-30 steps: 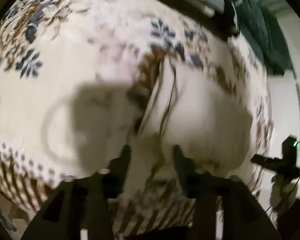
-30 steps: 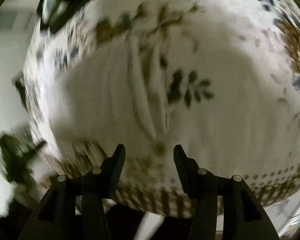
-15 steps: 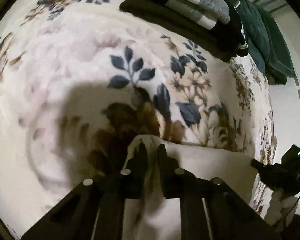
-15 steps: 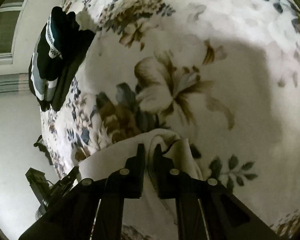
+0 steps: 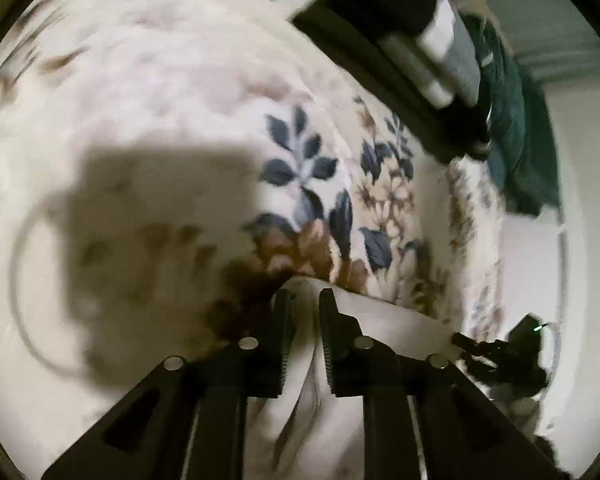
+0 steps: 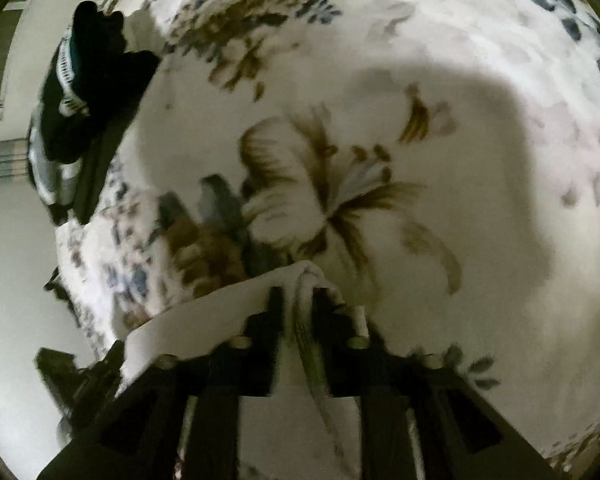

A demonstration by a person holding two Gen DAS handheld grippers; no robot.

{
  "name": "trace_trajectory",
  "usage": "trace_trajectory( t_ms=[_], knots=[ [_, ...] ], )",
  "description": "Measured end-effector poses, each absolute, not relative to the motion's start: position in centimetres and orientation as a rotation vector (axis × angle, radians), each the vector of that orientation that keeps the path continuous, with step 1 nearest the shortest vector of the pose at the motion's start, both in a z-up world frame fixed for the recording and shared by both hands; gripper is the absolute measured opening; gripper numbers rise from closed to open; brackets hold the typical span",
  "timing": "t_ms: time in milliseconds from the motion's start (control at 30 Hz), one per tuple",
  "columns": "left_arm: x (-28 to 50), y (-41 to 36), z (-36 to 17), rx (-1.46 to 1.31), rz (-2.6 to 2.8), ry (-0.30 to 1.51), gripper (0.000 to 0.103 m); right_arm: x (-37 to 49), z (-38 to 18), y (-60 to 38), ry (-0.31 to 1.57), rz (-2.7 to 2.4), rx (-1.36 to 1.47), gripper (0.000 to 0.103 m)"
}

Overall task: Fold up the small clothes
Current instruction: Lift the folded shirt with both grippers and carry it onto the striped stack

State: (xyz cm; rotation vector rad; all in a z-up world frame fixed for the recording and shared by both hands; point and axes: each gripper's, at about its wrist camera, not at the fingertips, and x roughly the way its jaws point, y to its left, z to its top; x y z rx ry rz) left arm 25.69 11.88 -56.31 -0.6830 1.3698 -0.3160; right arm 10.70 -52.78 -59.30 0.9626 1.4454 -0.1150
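Observation:
A small white garment point(image 5: 384, 320) is held up above a floral blanket point(image 5: 180, 120). My left gripper point(image 5: 303, 298) is shut on one bunched corner of it. My right gripper point(image 6: 296, 294) is shut on another bunched corner of the garment point(image 6: 204, 312). The cloth's top edge stretches between the two grippers, to the right in the left wrist view and to the left in the right wrist view. The rest of the garment hangs below the fingers and is mostly hidden.
A pile of dark and striped folded clothes point(image 5: 432, 52) lies at the far side of the blanket, with a dark green item point(image 5: 516, 128) beside it. The same pile shows in the right wrist view point(image 6: 80, 100). A pale floor point(image 6: 12, 272) lies beyond the blanket's edge.
Both grippers closed on the garment's corners a second ago and have lifted it off the blanket. Since half a second ago they have shifted slightly, still holding.

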Motion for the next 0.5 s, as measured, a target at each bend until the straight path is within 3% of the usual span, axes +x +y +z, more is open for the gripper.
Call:
trace_trajectory(
  t_ms=[33, 67, 100, 267, 500],
  knots=[
    [24.9, 13.2, -56.7, -0.704, -0.299, 1.371, 0.030, 10.4, -59.1, -53.0, 1.439, -0.100, 0.978, 0.068],
    [24.4, 13.8, -57.1, -0.717, -0.295, 1.380, 0.049, 9.9, -59.0, -53.4, 1.424, -0.071, 1.005, 0.077],
    [23.9, 14.5, -57.8, -0.745, -0.300, 1.389, 0.054, 9.5, -59.2, -53.8, 1.424, -0.040, 1.025, 0.077],
    [21.2, 14.9, -60.6, -0.955, -0.434, 1.415, 0.054, 7.1, -63.2, -54.3, 1.491, 0.116, 1.195, 0.078],
    [21.3, 11.0, -61.0, -0.992, -0.577, 1.425, 0.059, 5.8, -67.1, -52.3, 1.501, 0.286, 1.316, 0.078]
  ],
)
